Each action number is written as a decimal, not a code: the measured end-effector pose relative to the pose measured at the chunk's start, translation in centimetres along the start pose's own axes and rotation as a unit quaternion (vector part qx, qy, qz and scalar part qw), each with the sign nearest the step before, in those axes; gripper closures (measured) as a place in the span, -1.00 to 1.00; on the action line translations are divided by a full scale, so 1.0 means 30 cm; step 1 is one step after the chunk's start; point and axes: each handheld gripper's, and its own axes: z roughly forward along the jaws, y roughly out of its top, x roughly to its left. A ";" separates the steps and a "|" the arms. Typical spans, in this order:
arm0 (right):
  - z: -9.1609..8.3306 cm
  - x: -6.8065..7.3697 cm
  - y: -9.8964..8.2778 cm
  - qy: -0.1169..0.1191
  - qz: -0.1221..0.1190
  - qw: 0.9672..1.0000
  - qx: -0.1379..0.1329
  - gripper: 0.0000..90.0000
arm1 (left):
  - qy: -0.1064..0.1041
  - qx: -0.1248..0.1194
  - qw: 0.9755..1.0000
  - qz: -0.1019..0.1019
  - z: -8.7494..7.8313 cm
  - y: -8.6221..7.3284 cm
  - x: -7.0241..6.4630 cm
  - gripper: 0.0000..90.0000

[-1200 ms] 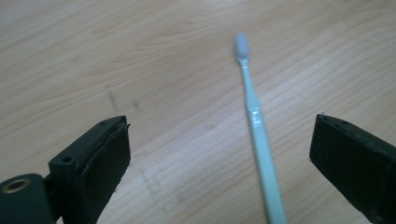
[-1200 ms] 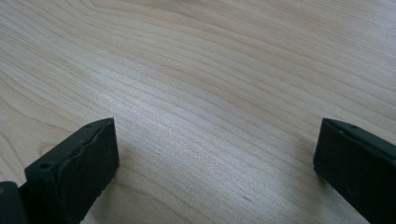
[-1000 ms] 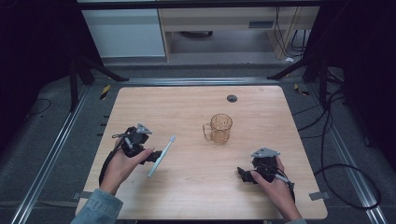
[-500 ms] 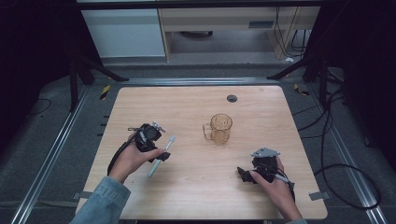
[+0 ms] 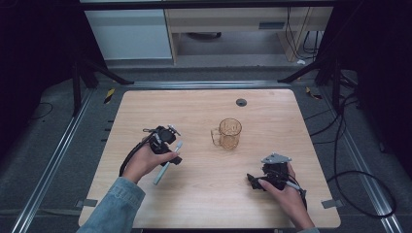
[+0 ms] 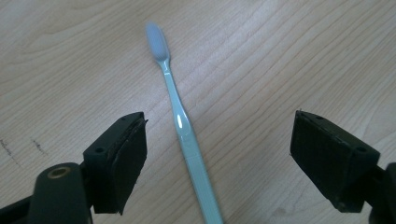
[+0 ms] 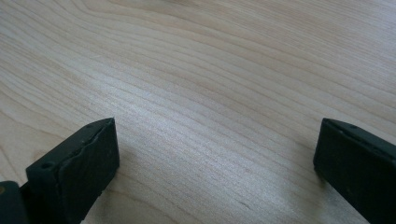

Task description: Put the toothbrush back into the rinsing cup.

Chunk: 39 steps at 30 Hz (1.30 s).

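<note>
In the high view, the toothbrush (image 5: 167, 162) is seen lying on the table (image 5: 145, 111) under the left gripper (image 5: 171, 156), left of the cup (image 5: 229, 134). In the left gripper view, its handle lies between parted jaws that have just been narrowing, untouched; an off-centre closure could skid it away. In the right gripper view, open jaws are seen over bare wood.

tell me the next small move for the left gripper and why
Probably close the left gripper on the toothbrush. The handle lies flat on the table between the two pads, which stand apart from it on both sides, though the jaws have just been closing. The cup stands upright nearby, a likely place for the brush once it is gripped.
</note>
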 end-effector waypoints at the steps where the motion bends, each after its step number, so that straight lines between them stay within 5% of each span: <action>1: 0.000 0.000 0.000 0.000 0.000 1.000 0.000 -0.99 | 0.000 0.000 1.000 0.000 0.000 0.000 0.000 -0.60; 8: 0.000 0.000 0.000 0.000 -0.001 1.000 0.000 -0.99 | 0.009 0.028 0.999 0.014 0.022 0.031 -0.006 -0.62; 17: 0.000 -0.001 0.000 0.000 -0.001 1.000 0.000 -0.99 | 0.007 0.037 0.999 0.002 0.031 0.037 0.014 -0.52; 27: 0.000 -0.001 0.000 0.000 -0.001 1.000 0.000 -0.99 | -0.002 0.063 0.998 0.000 0.068 0.030 0.022 -0.15; 39: 0.000 -0.001 0.000 0.000 -0.001 1.000 0.000 -0.99 | 0.003 0.087 0.996 -0.028 0.105 0.009 0.056 0.26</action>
